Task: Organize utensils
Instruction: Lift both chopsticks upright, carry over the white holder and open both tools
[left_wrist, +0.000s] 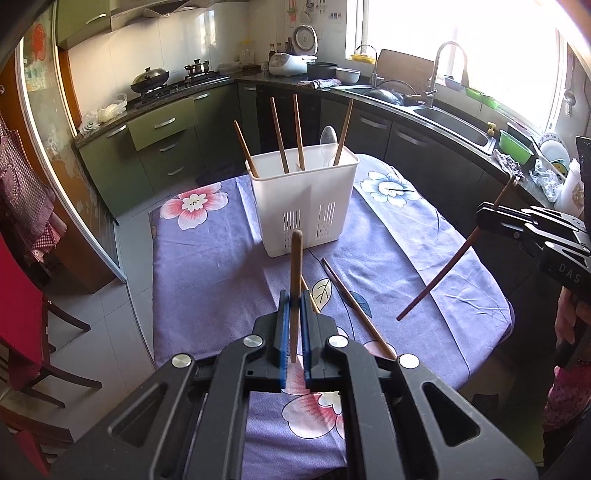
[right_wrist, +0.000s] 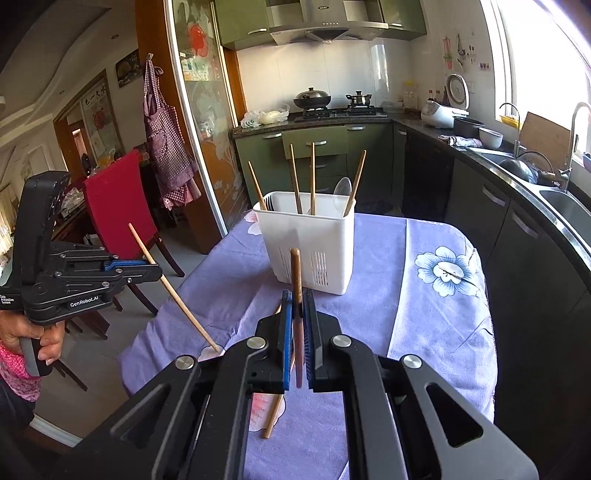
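Wooden chopstick | left claw clamped | slotted plastic holder

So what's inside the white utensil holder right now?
The white utensil holder holds four upright chopsticks and a pale spoon. Its opaque walls hide their lower ends and anything lying at the bottom.

A home kitchen is showing here: a wok is sitting on the gas stove at upper centre, a sink is lying under the bright window at right (dishes beside it), and green cabinets are lining the walls.
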